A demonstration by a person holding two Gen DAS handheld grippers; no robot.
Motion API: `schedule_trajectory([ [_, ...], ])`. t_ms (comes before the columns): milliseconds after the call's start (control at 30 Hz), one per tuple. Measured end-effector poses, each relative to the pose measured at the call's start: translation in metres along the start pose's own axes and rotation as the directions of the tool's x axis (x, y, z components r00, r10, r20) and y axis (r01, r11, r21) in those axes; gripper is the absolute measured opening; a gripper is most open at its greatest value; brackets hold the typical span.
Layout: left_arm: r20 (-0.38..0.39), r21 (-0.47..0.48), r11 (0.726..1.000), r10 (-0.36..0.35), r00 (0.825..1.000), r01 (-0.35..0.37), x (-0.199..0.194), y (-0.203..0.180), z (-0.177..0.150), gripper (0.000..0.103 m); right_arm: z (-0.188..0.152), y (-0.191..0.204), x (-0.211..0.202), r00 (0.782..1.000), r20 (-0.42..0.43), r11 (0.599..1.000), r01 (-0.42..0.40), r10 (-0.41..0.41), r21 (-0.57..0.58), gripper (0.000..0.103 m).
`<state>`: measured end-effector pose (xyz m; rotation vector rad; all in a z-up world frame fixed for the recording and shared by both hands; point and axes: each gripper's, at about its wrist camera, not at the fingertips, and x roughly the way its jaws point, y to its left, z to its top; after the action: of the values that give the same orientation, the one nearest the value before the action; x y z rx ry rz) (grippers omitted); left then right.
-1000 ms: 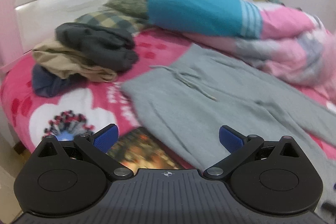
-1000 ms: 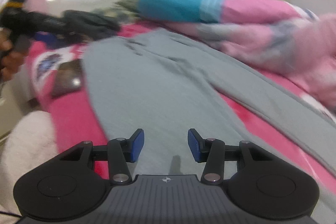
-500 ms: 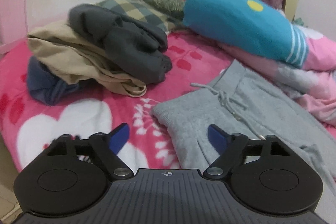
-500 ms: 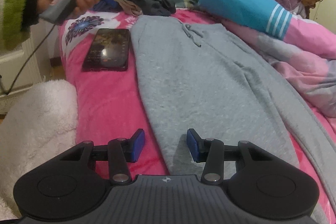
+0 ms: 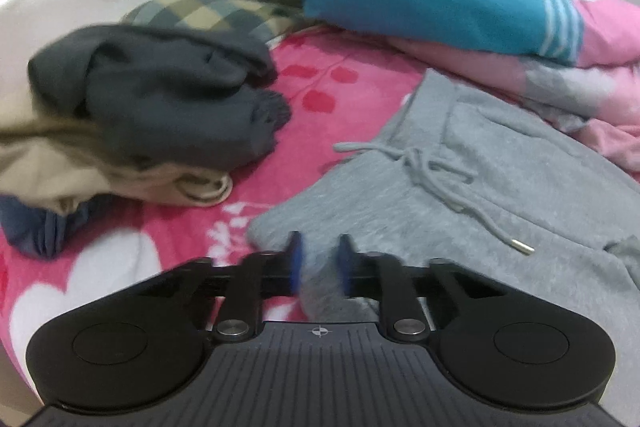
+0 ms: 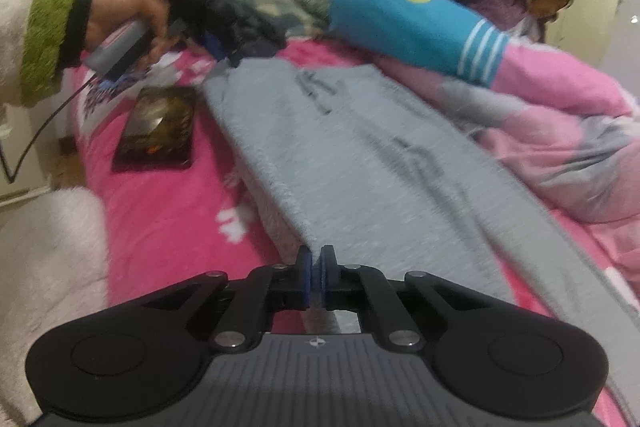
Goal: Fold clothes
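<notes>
Right gripper (image 6: 316, 273) pinching grey sweatpants (image 6: 360, 163) edge

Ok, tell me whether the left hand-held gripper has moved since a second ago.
Yes. The left hand-held gripper went forward to the grey pants, toward the dark clothes pile, and is shut on their waistband corner.

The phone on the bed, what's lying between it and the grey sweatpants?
Nothing but bare pink bedspread. In the right wrist view, the phone lies flat beside the grey sweatpants, with only a strip of cover between them.

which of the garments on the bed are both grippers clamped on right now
The light grey drawstring sweatpants, lying flat; left gripper pinches the waistband corner, right gripper the side edge. The dark grey, beige and navy clothes lie piled, untouched.
</notes>
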<state>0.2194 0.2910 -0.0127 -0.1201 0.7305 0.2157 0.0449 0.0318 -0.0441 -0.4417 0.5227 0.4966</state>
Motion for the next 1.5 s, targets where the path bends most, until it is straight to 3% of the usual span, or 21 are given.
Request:
schedule_trajectory([
  [367,0.054,0.026,1.000,-0.008,0.999,0.007,-0.016,-0.027,0.031,0.000,0.016,-0.054,-0.003,0.988,0.076,0.988,0.126,-0.133,0.086,0.002],
  [467,0.012,-0.023,0.999,-0.040,0.999,0.040,-0.017,-0.024,0.034,0.000,0.020,-0.068,-0.001,0.986,0.084,0.984,0.136,-0.147,0.117,0.002],
  [567,-0.072,-0.133,0.987,-0.105,0.992,0.094,-0.019,-0.009,0.032,0.004,0.019,-0.069,0.001,0.986,0.085,0.984,0.130,-0.141,0.122,0.002],
  [633,-0.121,-0.186,0.976,-0.134,0.984,0.110,-0.017,0.000,0.029,0.021,0.018,-0.067,0.001,0.987,0.086,0.985,0.126,-0.137,0.118,0.002],
  [733,-0.158,-0.209,0.974,-0.119,0.980,0.085,-0.013,0.007,0.023,0.050,0.017,-0.065,0.001,0.988,0.083,0.986,0.119,-0.129,0.116,0.002],
  [767,-0.168,-0.210,0.975,-0.107,0.980,0.070,-0.010,0.009,0.021,0.052,0.016,-0.064,0.000,0.988,0.083,0.986,0.117,-0.127,0.117,0.002],
  [967,-0.226,-0.264,0.959,-0.169,0.959,0.107,0.016,0.014,0.015,0.053,0.018,-0.064,-0.003,0.988,0.087,0.985,0.119,-0.130,0.123,0.002],
  [1267,-0.266,-0.238,0.968,-0.137,0.954,0.072,0.028,0.010,0.010,0.052,0.016,-0.065,-0.001,0.988,0.082,0.985,0.116,-0.127,0.130,0.002],
  [1500,-0.338,-0.304,0.950,-0.180,0.924,0.074,0.033,0.012,0.012,0.053,0.016,-0.064,-0.002,0.989,0.086,0.985,0.109,-0.121,0.135,0.002],
])
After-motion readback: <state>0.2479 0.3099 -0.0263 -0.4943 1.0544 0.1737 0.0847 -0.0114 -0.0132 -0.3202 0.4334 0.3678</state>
